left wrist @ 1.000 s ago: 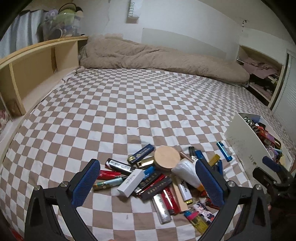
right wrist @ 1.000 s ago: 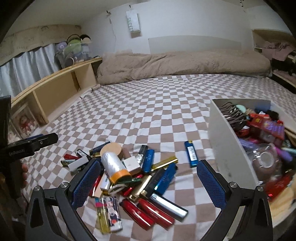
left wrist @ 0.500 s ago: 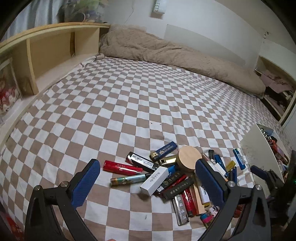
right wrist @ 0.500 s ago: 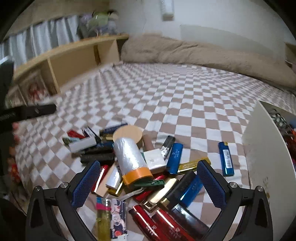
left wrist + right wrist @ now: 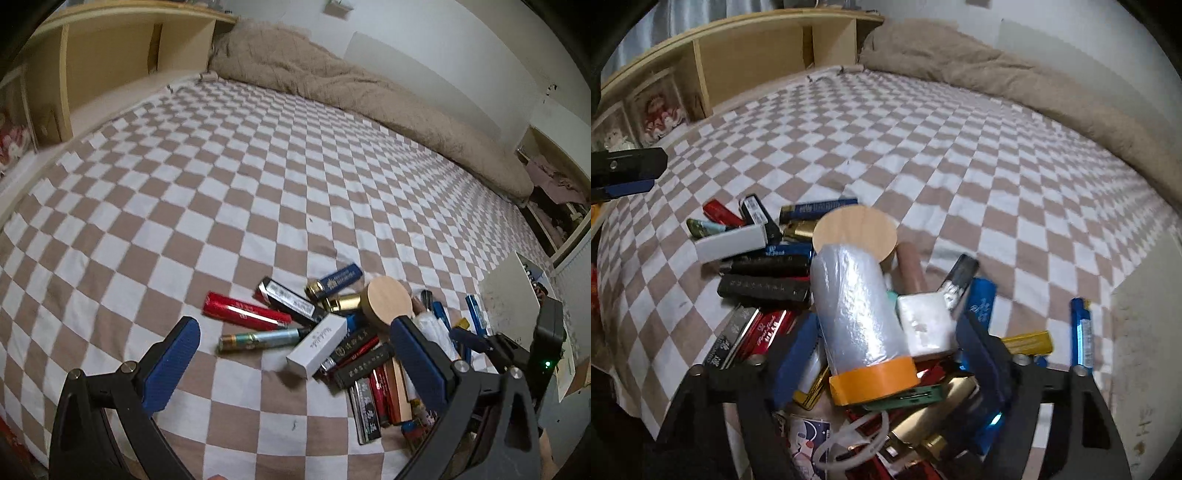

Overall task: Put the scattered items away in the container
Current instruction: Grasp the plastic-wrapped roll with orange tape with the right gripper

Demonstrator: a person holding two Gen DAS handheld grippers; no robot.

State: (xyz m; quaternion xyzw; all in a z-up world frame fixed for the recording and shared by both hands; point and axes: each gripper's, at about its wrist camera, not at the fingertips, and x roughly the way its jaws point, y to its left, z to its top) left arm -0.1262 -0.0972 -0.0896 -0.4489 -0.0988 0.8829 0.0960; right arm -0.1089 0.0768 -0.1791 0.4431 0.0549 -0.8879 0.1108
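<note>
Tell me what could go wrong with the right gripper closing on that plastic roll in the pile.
1. The right gripper straddles the plastic-wrapped roll, whose film looks slick, so it may slip out when lifted.
2. The roll lies on lighters and against the white block and wooden disc; lifting could scatter them.
3. The right-hand pad sits close to the white block and might pinch it too.

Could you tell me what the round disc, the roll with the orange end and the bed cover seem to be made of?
Round disc: pale, matte, faintly grained, so probably unfinished wood.
Roll: crinkly, glossy, translucent film, likely thin plastic sheeting; its orange band looks like matte paper tape.
Bed cover: soft, slightly wrinkled brown-and-white checked fabric, possibly cotton.
</note>
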